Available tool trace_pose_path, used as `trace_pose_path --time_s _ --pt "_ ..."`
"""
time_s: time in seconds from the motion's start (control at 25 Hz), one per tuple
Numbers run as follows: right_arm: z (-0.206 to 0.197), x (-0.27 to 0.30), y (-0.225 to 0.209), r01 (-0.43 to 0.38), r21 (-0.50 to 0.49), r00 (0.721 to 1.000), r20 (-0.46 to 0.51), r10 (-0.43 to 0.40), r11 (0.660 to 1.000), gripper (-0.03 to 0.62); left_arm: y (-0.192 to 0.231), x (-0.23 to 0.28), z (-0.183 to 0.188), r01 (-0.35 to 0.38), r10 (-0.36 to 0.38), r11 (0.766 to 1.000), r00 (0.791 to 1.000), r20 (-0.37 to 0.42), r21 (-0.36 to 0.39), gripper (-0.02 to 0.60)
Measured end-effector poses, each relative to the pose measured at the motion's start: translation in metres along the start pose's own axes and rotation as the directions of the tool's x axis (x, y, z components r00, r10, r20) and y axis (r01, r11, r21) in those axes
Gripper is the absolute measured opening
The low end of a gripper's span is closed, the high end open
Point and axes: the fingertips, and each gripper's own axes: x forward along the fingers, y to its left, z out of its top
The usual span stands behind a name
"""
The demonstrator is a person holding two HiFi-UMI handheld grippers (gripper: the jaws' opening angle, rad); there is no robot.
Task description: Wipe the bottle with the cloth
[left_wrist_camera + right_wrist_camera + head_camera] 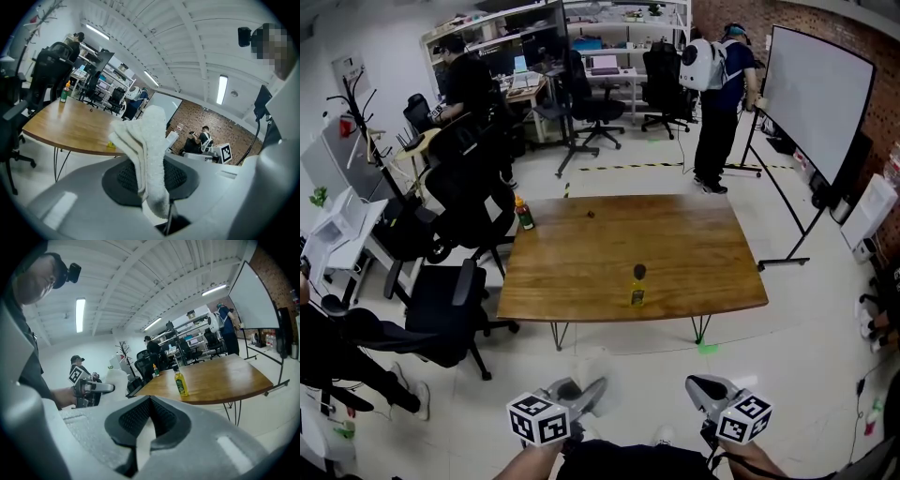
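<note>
A yellow bottle (637, 287) with a dark cap stands upright near the front edge of the wooden table (581, 272). In the right gripper view the bottle (180, 383) is ahead on the table, well away from the jaws. My left gripper (592, 389) is low in front of the table, shut on a white cloth (149, 150) that sticks up between its jaws. My right gripper (697, 385) is beside it, shut with nothing between its jaws, which meet in the right gripper view (150, 405). Both grippers are short of the table.
A second bottle (524, 214) with a red cap stands at the table's far left corner. Black office chairs (441, 309) crowd the left side. A whiteboard on a stand (820, 103) is at the right. A person (720, 103) stands beyond the table.
</note>
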Motion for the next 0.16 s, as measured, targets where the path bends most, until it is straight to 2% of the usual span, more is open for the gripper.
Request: trace_pose_path --time_s 0.16 --pt "0.0016 0.0008 0.001 -0.004 -0.004 1.0 -0.003 0.004 1.0 0.012 0.0005 -0.0007 0.0024 -0.004 0.004 1.0 1.0 0.003 0.001 0.106"
